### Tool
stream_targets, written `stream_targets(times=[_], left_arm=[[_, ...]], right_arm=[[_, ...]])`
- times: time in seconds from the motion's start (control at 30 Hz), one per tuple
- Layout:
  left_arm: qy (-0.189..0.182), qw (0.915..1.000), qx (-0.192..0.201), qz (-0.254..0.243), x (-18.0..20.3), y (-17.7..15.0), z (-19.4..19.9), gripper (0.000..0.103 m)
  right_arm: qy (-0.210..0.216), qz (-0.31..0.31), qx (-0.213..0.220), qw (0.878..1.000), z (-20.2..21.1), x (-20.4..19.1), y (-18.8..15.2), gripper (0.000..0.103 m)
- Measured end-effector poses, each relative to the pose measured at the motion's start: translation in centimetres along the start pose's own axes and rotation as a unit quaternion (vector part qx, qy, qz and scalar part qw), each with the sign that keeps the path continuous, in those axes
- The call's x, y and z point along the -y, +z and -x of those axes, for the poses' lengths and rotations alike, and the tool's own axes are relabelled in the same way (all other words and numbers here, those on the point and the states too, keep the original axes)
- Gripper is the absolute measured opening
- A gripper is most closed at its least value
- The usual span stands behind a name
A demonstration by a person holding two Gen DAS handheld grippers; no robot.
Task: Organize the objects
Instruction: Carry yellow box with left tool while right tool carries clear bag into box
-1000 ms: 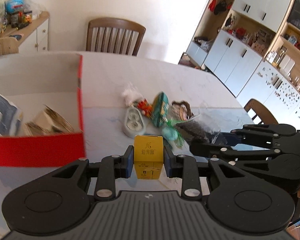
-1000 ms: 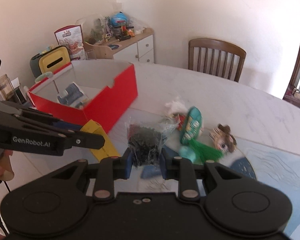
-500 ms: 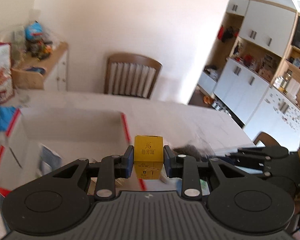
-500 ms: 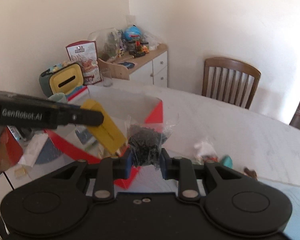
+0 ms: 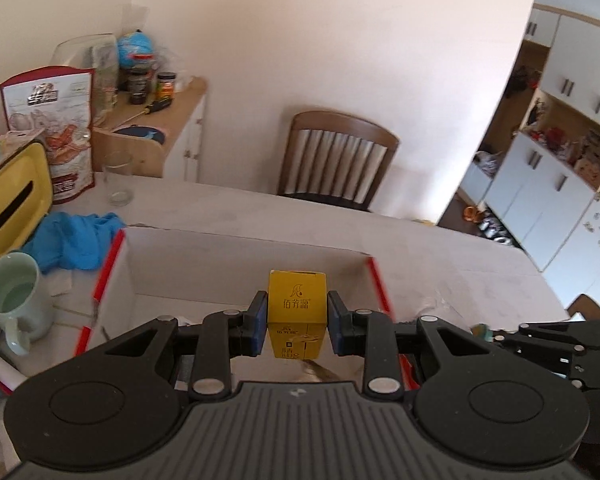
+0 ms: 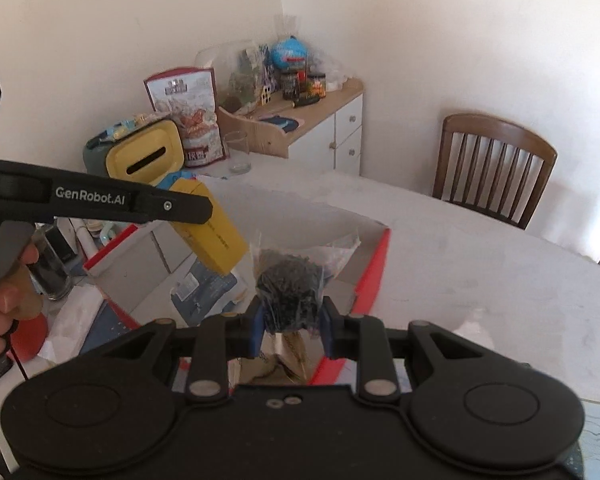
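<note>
— Yellow carton (image 5: 297, 307) sits clamped in the left gripper (image 5: 297, 322), now above the red box (image 5: 374, 280) instead of the table's clutter; what of the other?

— Right gripper (image 6: 291, 325) pinches the bag of black bits (image 6: 290, 286), likewise carried over the box; both look ready to drop.

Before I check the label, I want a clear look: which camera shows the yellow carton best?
The left wrist view: the yellow carton sits centred and upright between the left gripper pads, printed face toward the lens. The right wrist view shows it only from the side, tilted over the red box, partly behind that gripper's finger.
</note>
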State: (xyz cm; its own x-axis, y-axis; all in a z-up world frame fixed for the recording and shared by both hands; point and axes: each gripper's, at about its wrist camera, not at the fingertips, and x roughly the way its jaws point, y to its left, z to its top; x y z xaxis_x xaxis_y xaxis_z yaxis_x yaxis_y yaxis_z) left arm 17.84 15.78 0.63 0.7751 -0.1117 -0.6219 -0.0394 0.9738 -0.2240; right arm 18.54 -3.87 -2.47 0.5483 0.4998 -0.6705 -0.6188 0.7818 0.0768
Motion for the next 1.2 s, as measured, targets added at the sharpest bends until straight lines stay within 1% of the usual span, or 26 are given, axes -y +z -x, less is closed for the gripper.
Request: stream_targets(times=[0.1, 0.3, 0.4, 0.53, 0.6, 0.7, 0.87, 1.13, 1.2], left_arm=[[0.012, 0.9999, -0.006, 0.000, -0.9, 0.1, -1.5, 0.029], [0.033, 0.9990, -0.027, -0.017, -1.6, 0.1, -4.9, 0.029], [0.036, 0.9983, -0.041, -0.018, -1.9, 0.2, -6.6, 0.029], [0.043, 0.9969, -0.057, -0.033, -1.9, 0.2, -8.4, 0.029], [0.045, 0.9958, -0.071, -0.035, -1.9, 0.1, -9.5, 0.029], [0.054, 0.9942, -0.085, -0.039, -2.0, 0.1, -10.8, 0.029], [0.054, 0.9913, -0.117, -0.025, -2.4, -0.1, -12.7, 0.029], [0.051, 0.9873, -0.148, -0.027, -2.5, -0.5, -14.0, 0.030], [0.047, 0.9874, -0.148, -0.030, -2.5, -0.5, -13.9, 0.030]], right_arm=[[-0.005, 0.005, -0.015, 1.000, -2.1, -0.5, 0.4, 0.026], [-0.015, 0.011, -0.045, 0.999, -5.6, -1.0, 1.2, 0.026], [-0.021, 0.023, -0.061, 0.998, -7.2, -1.4, 1.5, 0.026], [-0.030, 0.039, -0.080, 0.996, -9.3, -1.7, 1.6, 0.026], [-0.029, 0.042, -0.091, 0.995, -10.1, -1.9, 1.5, 0.026], [-0.028, 0.054, -0.100, 0.993, -10.8, -2.2, 1.3, 0.026], [-0.026, 0.062, -0.110, 0.992, -11.6, -2.8, 1.0, 0.026], [-0.031, 0.065, -0.122, 0.990, -12.6, -2.9, 0.6, 0.028], [-0.031, 0.063, -0.121, 0.990, -12.6, -2.8, 0.7, 0.029]])
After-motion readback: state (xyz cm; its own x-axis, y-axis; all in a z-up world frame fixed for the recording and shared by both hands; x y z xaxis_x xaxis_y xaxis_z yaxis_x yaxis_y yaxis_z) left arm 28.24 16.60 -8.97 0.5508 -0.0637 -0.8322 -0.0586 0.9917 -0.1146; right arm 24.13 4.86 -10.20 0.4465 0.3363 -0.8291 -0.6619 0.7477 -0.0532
